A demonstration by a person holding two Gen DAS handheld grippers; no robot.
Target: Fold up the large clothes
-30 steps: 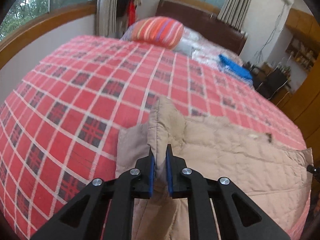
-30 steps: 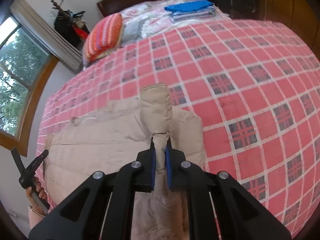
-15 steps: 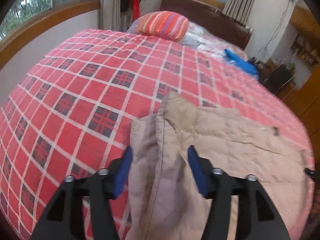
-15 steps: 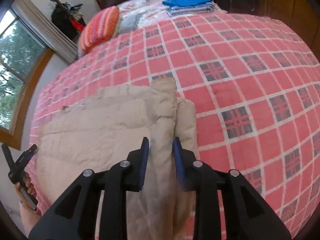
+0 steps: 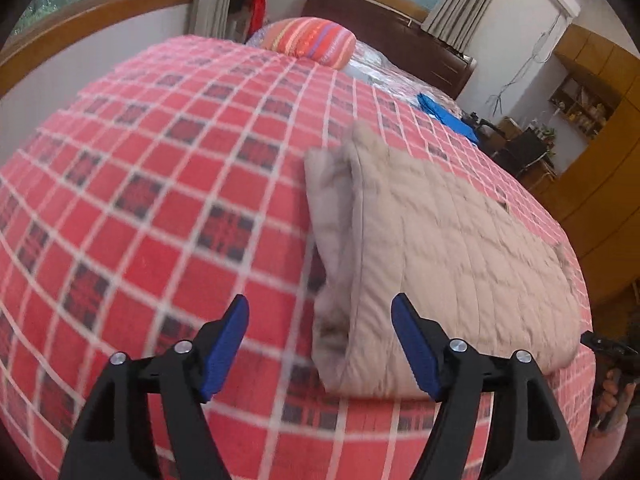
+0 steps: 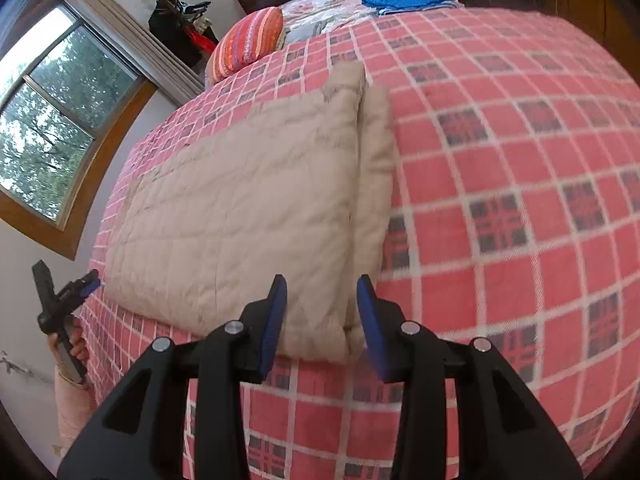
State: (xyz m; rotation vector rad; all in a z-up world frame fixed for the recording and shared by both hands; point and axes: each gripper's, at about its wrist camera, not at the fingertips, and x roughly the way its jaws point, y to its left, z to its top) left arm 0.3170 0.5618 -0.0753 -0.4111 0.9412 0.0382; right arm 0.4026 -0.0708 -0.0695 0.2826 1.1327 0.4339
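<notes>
Both grippers have let go of the beige quilted garment (image 5: 440, 240) since a second ago; each then pinched a raised ridge of cloth, and now the cloth lies flat. Left gripper (image 5: 320, 344): jaws spread wide, nothing between them, hanging just off the garment's near left corner. Right gripper (image 6: 322, 320): jaws parted, straddling the near right corner without gripping it.

Judgement: a fold has just been laid down and released; the next fold would need a fresh grip.

Garment position: a folded rectangle at the near edge of the bed, on the red checked blanket (image 5: 160, 200). A narrow strip of a lower layer shows along each short side, so the layers are not quite flush.

Room: blanket bare to left, right and far side. Striped pillow (image 6: 248, 44) and blue folded stack (image 6: 408, 0) lie well apart at the far end. The near edge drops away just below the garment, so little margin there.
</notes>
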